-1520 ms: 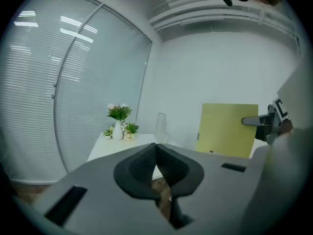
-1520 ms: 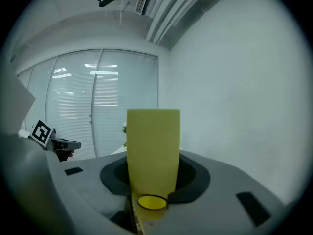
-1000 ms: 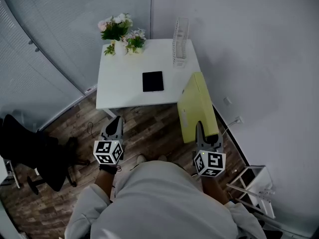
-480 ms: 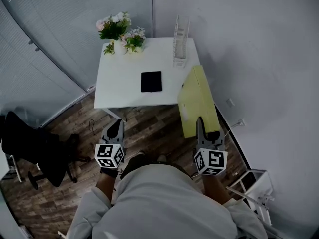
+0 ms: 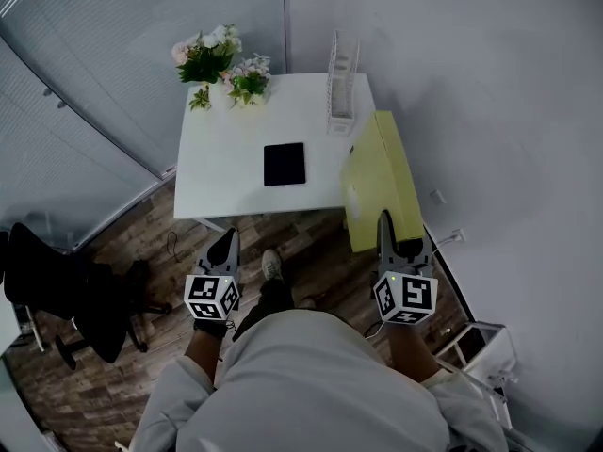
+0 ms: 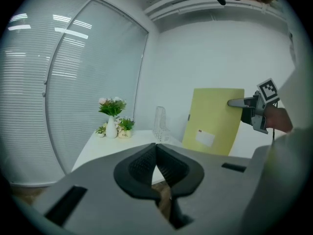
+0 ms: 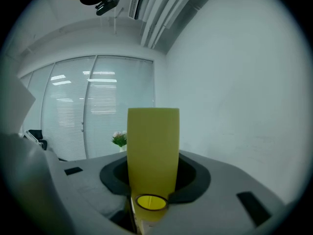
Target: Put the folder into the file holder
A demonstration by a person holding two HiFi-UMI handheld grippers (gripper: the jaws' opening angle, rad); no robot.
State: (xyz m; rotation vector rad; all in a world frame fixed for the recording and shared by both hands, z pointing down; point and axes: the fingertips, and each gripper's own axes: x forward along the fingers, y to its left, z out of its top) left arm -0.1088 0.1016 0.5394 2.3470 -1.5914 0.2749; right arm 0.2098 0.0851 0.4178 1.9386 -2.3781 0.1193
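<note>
A yellow-green folder (image 5: 382, 182) stands on edge in the air by the right edge of the white table (image 5: 226, 172), with my right gripper (image 5: 386, 238) shut on its near end. Seen along that gripper's jaws, the folder's spine (image 7: 152, 148) fills the gap between them. The clear wire file holder (image 5: 341, 81) stands at the table's far right corner, beyond the folder. My left gripper (image 5: 226, 245) hangs over the floor in front of the table, shut with nothing in it. From the left gripper view the folder (image 6: 214, 121) and file holder (image 6: 160, 124) show side by side.
A black tablet-like slab (image 5: 284, 164) lies mid-table. Flower vases (image 5: 219, 64) stand at the far left corner. A dark office chair (image 5: 57, 285) is at the left, a white wire rack (image 5: 485, 351) at the lower right. The wall runs close along the right.
The folder and right gripper have moved forward and slightly up toward the table's right side. The person has stepped closer to the table; the left gripper came forward a little.
</note>
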